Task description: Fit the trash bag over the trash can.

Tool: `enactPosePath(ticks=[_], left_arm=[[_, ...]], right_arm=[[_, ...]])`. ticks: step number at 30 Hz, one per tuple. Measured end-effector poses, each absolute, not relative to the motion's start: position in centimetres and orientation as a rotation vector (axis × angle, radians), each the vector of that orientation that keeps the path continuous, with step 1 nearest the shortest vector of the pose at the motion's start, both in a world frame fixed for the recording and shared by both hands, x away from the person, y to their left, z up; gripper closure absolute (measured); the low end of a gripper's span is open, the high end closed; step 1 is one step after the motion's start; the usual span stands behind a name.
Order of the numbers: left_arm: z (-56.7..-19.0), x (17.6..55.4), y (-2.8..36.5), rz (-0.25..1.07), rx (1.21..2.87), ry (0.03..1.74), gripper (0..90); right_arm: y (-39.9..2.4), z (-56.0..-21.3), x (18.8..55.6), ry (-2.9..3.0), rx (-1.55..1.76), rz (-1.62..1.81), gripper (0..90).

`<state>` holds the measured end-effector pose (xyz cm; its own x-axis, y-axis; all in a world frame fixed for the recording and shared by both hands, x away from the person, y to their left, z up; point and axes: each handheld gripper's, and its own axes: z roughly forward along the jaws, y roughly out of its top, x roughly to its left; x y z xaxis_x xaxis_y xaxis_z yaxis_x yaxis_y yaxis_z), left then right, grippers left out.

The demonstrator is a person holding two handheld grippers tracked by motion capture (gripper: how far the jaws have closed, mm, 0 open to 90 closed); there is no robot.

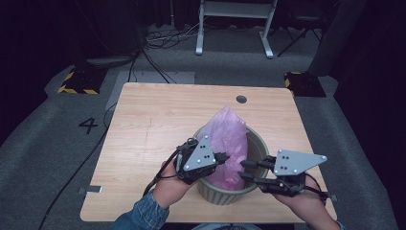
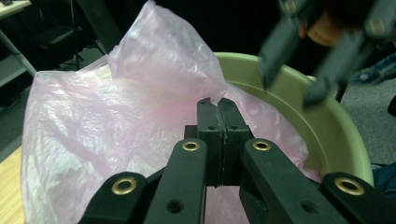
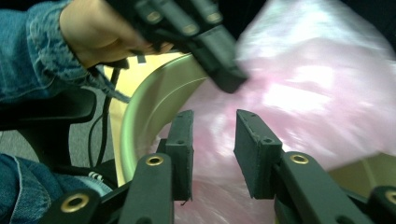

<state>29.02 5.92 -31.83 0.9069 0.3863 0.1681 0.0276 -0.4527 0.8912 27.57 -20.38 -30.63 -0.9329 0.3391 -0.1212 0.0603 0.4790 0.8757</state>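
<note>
A pale green bin (image 1: 259, 139) stands near the front edge of the wooden table (image 1: 153, 124), and a pink plastic bag (image 1: 225, 134) rises out of it to a peak. My left gripper (image 1: 226, 157) reaches in from the bin's left side. In the left gripper view its jaws are pressed together at the tips (image 2: 217, 105), pinching a fold of the bag (image 2: 116, 116). My right gripper (image 1: 243, 170) hovers over the bin's right rim. Its jaws (image 3: 214, 123) stand apart with nothing pressed between them. The bag (image 3: 317, 93) and the bin's inner wall (image 3: 149, 107) lie just beyond them.
A round cable hole (image 1: 241, 99) sits near the table's far edge. Beyond the table, a white frame (image 1: 234, 28) stands on grey carpet with cables around it. Yellow-and-black striped bases (image 1: 76, 84) sit at both far corners, and a floor mark "4" (image 1: 88, 125) lies to the left.
</note>
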Motion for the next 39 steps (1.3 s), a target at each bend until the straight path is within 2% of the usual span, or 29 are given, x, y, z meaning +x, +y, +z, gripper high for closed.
enactPosePath(ticks=[3, 9, 19, 20, 24, 26, 39], left_arm=[[-32.0, 28.9, 6.1, 0.421, 2.007, 0.278, 89.4], [-31.9, 28.5, 6.2, 0.41, 2.008, 0.239, 89.3], [-31.7, 28.5, 6.4, 0.395, 2.01, 0.211, 89.2], [-31.7, 28.6, 6.5, 0.395, 2.008, 0.215, 89.2], [-31.7, 28.7, 7.0, 0.402, 1.991, 0.24, 89.2], [-31.8, 28.7, 7.3, 0.409, 1.987, 0.25, 89.2], [-32.9, 28.6, 8.3, 0.531, 1.982, 0.368, 89.5]], right_arm=[[-21.4, -30.0, 28.1, 2.42, 0.367, 1.459, 63.4], [-22.2, -28.8, 30.2, 2.361, 0.392, 1.464, 47.5], [-21.0, -28.5, 34.9, 2.422, 0.349, 1.47, 42.3], [-20.8, -28.6, 35.2, 2.438, 0.332, 1.473, 44.4], [-20.1, -28.9, 35.2, 2.509, 0.283, 1.415, 79.6], [-20.1, -29.0, 34.6, 2.506, 0.272, 1.384, 88.8], [-21.5, -30.4, 29.6, 2.532, 0.263, 1.421, 89.9]])
